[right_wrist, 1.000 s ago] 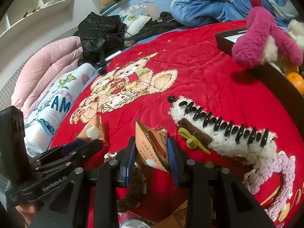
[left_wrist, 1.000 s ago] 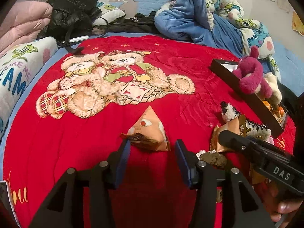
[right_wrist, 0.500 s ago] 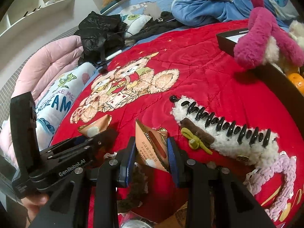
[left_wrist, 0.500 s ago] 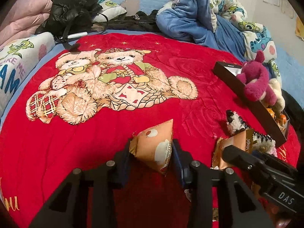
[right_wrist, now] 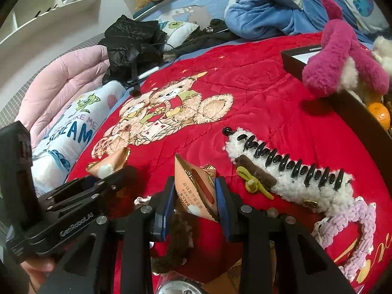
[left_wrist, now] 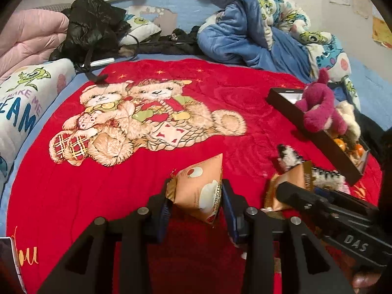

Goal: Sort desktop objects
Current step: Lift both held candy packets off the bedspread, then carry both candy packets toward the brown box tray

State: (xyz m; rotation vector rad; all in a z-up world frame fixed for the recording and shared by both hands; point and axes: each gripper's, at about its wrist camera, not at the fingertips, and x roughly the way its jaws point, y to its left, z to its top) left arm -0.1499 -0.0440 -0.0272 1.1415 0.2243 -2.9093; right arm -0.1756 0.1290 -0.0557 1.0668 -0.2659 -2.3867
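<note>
Bedding fills both views: a red blanket (left_wrist: pixel 171 245) printed with teddy bears serves as my work surface, with a rumpled blue throw (left_wrist: pixel 235 36) and a pink quilt (left_wrist: pixel 29 39) well back from the action. Along the blanket's far right edge sits a long black tray (left_wrist: pixel 325 144), with a magenta plush toy (left_wrist: pixel 318 112) draped over its rim and oranges (right_wrist: pixel 379 114) inside; I judge that tray to be the sorting destination. Between the tray and my tools lies a fluffy white keyboard-patterned pouch (right_wrist: pixel 294 178).

My left gripper (left_wrist: pixel 197 203) is clenched on a triangular tan snack packet (left_wrist: pixel 198 191), pads pressing its two sides and holding it tilted just above the blanket. I grip low on the pouch so the crinkly wrapper doesn't slip. My right gripper (right_wrist: pixel 196 202) is likewise clamped on a second triangular packet (right_wrist: pixel 196 188), seized by its flat faces, just beside the pouch. Both packets are in hand, near each other at the blanket's near edge, so I reckon the next step is carrying each toward the tray without crushing them.
</note>
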